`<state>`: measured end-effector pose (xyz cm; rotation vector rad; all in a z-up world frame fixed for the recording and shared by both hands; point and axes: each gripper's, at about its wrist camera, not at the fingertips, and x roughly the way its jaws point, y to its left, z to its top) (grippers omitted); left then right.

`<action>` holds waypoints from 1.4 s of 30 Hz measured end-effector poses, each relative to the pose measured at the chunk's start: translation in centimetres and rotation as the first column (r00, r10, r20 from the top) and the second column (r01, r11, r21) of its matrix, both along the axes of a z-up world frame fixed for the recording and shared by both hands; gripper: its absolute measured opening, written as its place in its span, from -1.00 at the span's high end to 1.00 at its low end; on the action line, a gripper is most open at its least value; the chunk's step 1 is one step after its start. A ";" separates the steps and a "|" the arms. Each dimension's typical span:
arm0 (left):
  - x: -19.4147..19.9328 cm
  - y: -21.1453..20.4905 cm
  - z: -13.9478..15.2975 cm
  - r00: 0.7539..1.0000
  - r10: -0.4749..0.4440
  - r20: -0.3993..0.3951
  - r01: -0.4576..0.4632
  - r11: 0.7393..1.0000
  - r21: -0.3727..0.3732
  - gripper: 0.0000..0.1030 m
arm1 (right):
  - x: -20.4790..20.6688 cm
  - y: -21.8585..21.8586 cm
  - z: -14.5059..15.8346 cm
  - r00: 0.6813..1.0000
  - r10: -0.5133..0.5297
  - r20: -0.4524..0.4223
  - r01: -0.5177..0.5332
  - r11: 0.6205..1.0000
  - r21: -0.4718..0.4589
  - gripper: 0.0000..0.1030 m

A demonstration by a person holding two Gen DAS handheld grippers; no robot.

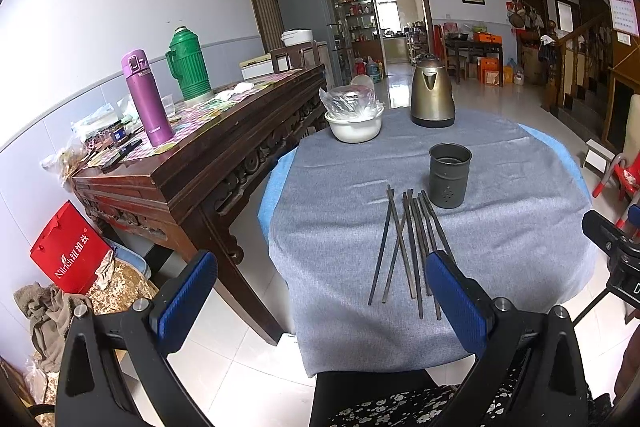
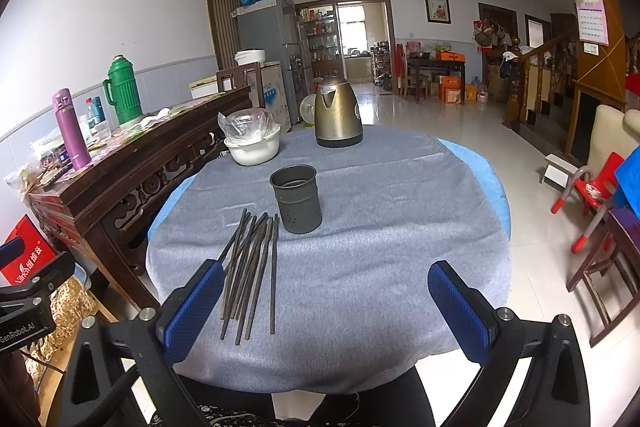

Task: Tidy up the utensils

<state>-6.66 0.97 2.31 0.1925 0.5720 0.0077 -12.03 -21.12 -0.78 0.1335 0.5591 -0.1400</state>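
Hovering at the near table edge, the left gripper and right gripper both stand wide open and empty; judged the opening step, nothing yet picked. The chopsticks lie loose on the grey cloth, tips just beside the empty holder; next move calls for pinching sticks and standing them in it. Legible: "Nitrich" on the red bag, "GenRobot.AI" on the left gripper's body.

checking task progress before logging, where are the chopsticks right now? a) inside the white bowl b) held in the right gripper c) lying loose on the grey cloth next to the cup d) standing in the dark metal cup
c, the chopsticks lie in a loose bundle on the grey cloth beside the dark metal cup, and both the left gripper and the right gripper are open and hold nothing.
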 end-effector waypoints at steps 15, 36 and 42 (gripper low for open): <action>0.0 0.0 0.0 1.000 0.000 -0.001 0.000 1.000 0.000 -1.00 | 0.1 0.1 -0.2 1.000 0.003 -0.009 -0.003 1.000 0.002 -1.00; 0.0 0.1 -0.7 1.000 -0.001 -0.019 0.001 1.000 0.000 -1.00 | 0.2 0.1 -1.0 1.000 0.003 -0.025 -0.003 1.000 0.010 -1.00; 0.2 0.1 -1.0 1.000 0.001 -0.028 -0.001 1.000 -0.003 -1.00 | 0.4 0.1 -1.3 0.999 0.006 -0.035 -0.006 1.000 0.016 -1.00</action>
